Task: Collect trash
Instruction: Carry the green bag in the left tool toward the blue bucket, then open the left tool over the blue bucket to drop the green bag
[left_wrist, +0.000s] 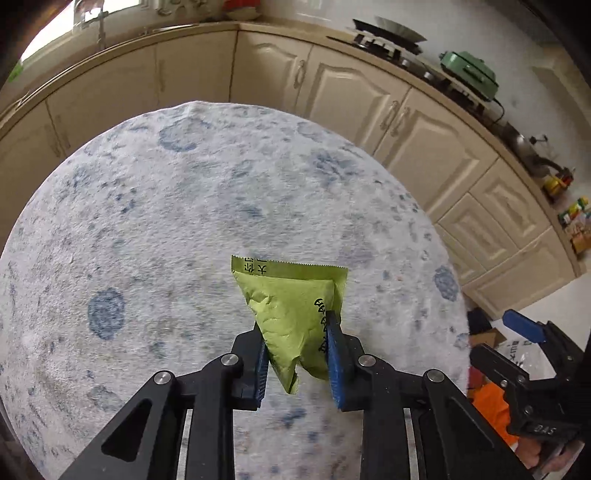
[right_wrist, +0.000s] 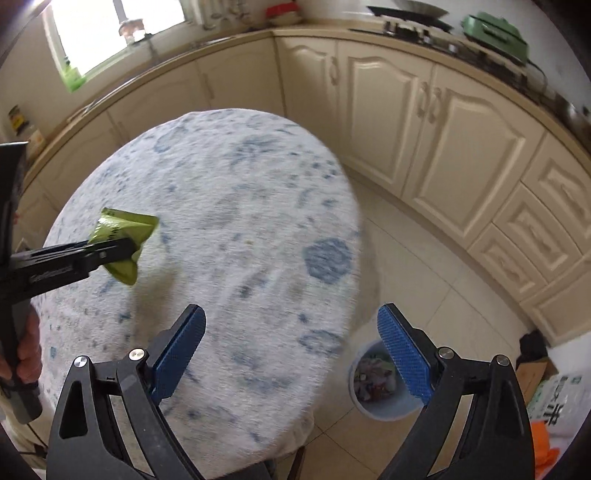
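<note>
A crumpled green snack wrapper (left_wrist: 291, 306) with black print is pinched between the blue pads of my left gripper (left_wrist: 295, 332), which is shut on it just above the round table (left_wrist: 147, 229). From the right wrist view the same green wrapper (right_wrist: 125, 236) sticks out of the left gripper's black fingers (right_wrist: 110, 254) at the table's left side. My right gripper (right_wrist: 291, 347) is open with nothing between its blue pads, hanging over the table's near right edge. A white trash bin (right_wrist: 373, 402) with several scraps inside stands on the floor below, partly hidden by the right finger.
The table (right_wrist: 229, 229) wears a white cloth with blue blotches. Cream cabinets (right_wrist: 424, 122) curve behind it, with a stove and green appliance (left_wrist: 469, 74) on the counter. Bags and a cardboard box (right_wrist: 535, 373) sit on the floor at right. A hand (right_wrist: 26, 354) grips the left tool.
</note>
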